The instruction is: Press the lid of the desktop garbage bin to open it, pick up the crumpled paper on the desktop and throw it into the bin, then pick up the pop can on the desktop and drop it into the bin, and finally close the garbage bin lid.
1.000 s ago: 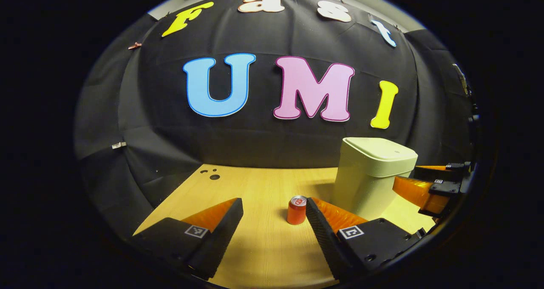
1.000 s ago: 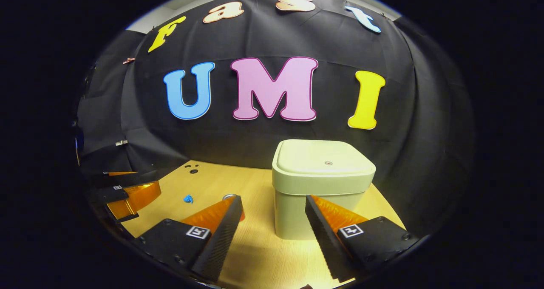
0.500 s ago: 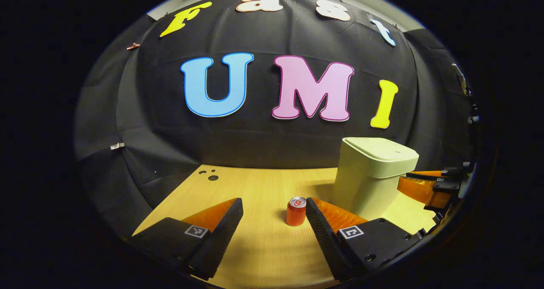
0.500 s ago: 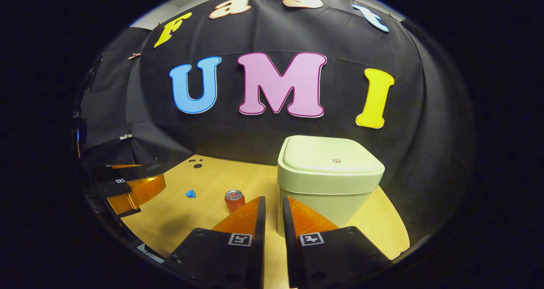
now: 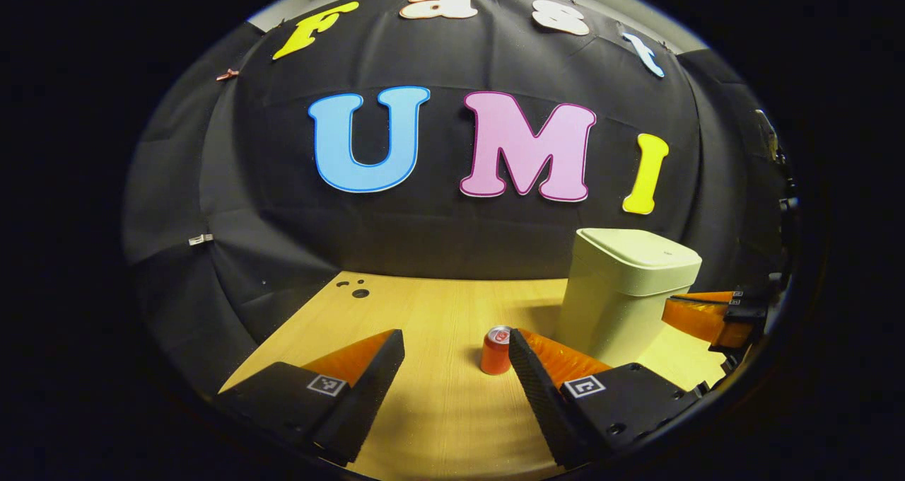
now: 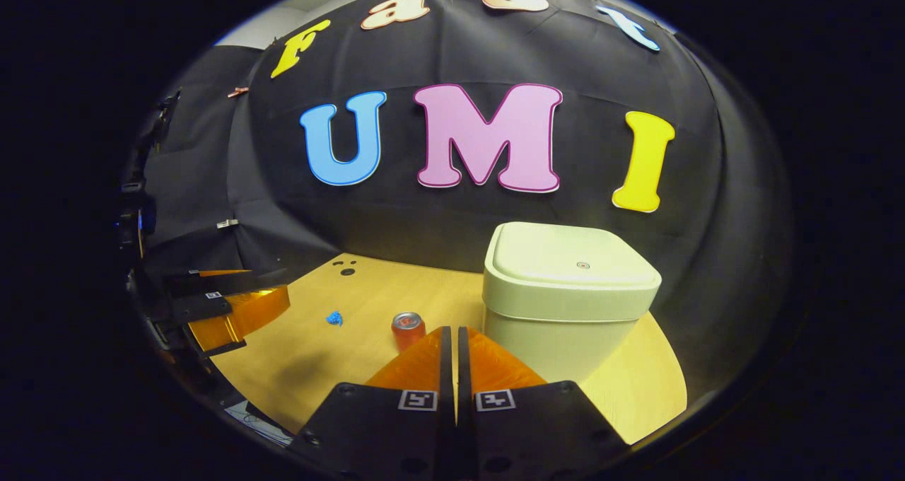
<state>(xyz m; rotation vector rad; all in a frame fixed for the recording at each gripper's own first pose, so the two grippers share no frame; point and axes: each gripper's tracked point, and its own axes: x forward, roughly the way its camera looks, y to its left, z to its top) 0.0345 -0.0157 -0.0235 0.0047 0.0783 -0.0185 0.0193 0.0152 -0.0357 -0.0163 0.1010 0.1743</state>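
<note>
The pale green bin (image 6: 569, 304) stands at the right of the wooden table, its lid (image 6: 576, 258) down. A red pop can (image 6: 408, 329) stands upright left of the bin, and a small blue crumpled paper (image 6: 334, 318) lies farther left. My right gripper (image 6: 452, 331) is shut with nothing in it, in front of the bin and short of it. In the left gripper view, my left gripper (image 5: 454, 339) is open with nothing between its fingers. The can (image 5: 496, 351) stands just beyond its right finger, with the bin (image 5: 626, 293) behind. The right gripper (image 5: 672, 308) shows beside the bin.
The table (image 5: 424, 311) runs back to the black cloth wall. Small dark holes (image 5: 359, 292) mark its far left corner. The left gripper (image 6: 283, 288) hovers at the table's left side in the right gripper view. The table's front edge lies close below both grippers.
My right gripper has gone from wide open to shut and has shifted, so the bin sits farther right in its view. The left gripper has barely moved.
</note>
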